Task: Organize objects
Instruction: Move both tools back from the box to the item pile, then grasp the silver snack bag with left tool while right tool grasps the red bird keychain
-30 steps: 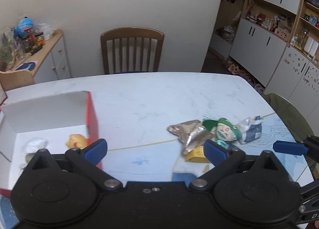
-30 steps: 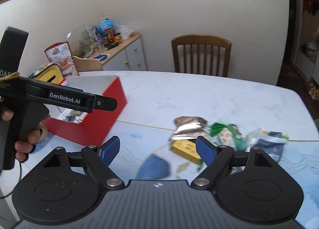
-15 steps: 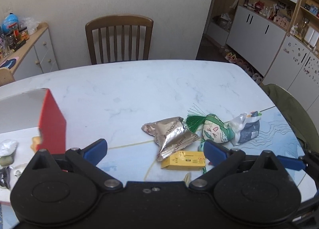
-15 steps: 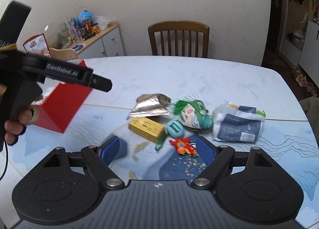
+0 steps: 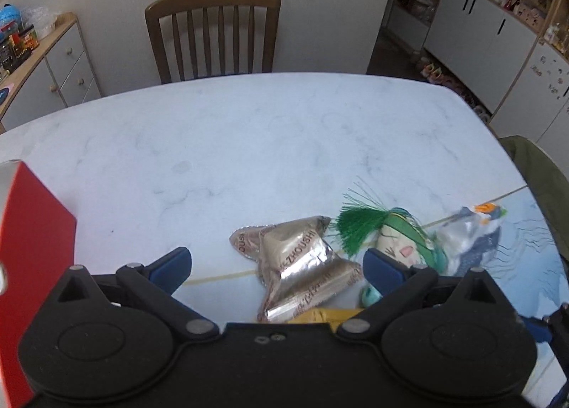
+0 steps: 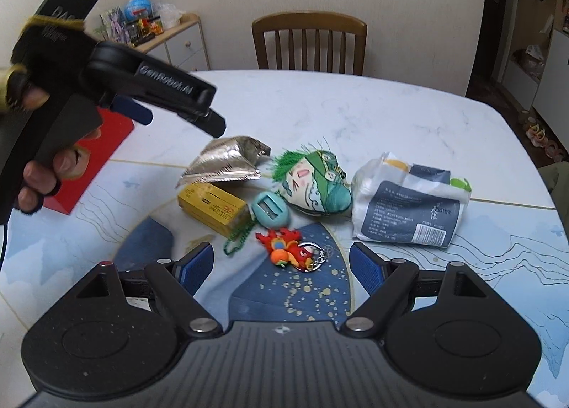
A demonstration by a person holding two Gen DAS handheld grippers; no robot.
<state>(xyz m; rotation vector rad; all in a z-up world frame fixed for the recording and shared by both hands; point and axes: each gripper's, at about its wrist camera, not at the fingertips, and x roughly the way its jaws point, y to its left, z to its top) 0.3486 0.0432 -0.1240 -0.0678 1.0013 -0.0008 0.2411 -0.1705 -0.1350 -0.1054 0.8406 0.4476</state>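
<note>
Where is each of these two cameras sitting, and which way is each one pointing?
Left wrist view: sits on the left claw, low over the table, facing the wooden chair; its own open blue fingers frame the foil packet.
Right wrist view: sits on the right claw, also facing the chair, above a red keychain toy; the left claw and the hand gripping it show at left.
Shared: foil packet, green-haired plush, yellow box, red box, chair.

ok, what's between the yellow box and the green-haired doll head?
In the right wrist view, a round teal pencil sharpener sits between the yellow box and the doll head, close to both; contact can't be told.
</note>
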